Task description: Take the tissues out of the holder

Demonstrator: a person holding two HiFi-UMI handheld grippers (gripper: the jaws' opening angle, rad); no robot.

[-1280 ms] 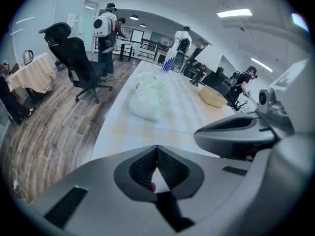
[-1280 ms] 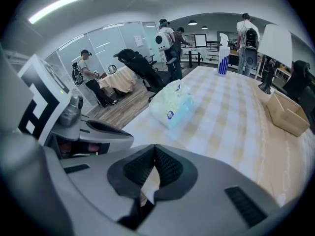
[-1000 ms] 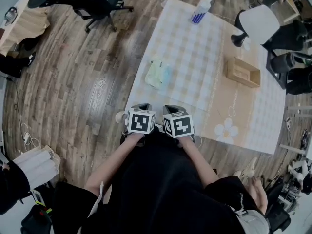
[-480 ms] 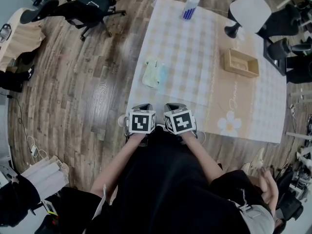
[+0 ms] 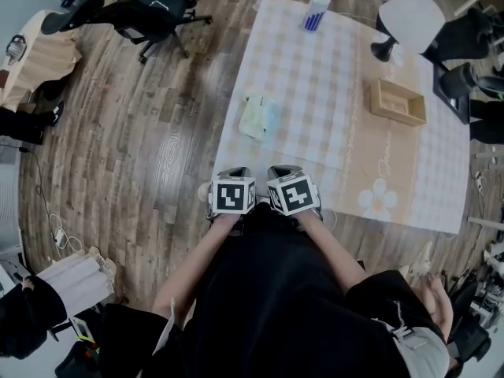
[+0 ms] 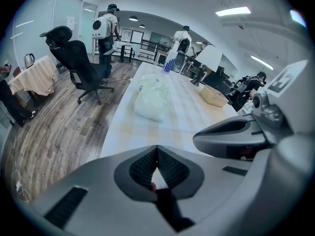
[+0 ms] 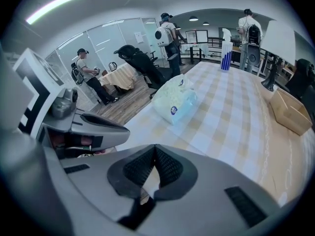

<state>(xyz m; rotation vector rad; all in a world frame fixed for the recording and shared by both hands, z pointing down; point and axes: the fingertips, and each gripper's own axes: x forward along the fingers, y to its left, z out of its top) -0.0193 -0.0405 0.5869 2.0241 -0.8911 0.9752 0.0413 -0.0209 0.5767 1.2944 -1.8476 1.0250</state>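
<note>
You are holding the left gripper (image 6: 157, 151) and right gripper (image 7: 154, 149) closed and empty; the tissue pack (image 5: 257, 117) is lying well ahead on the checked cloth (image 5: 315, 77). Arriving closed, you are risking pushing it away.

The bench (image 5: 315, 77) has a matt checked cloth on it. The tissues (image 5: 260, 118) are in shiny, crinkly plastic wrap. The holder (image 5: 398, 102) is plain pale wood. The floor (image 5: 142, 132) is glossy wood planks. The left gripper (image 6: 157, 149) and right gripper (image 7: 154, 146) are smooth grey plastic with rough black pads (image 6: 142, 168).
</note>
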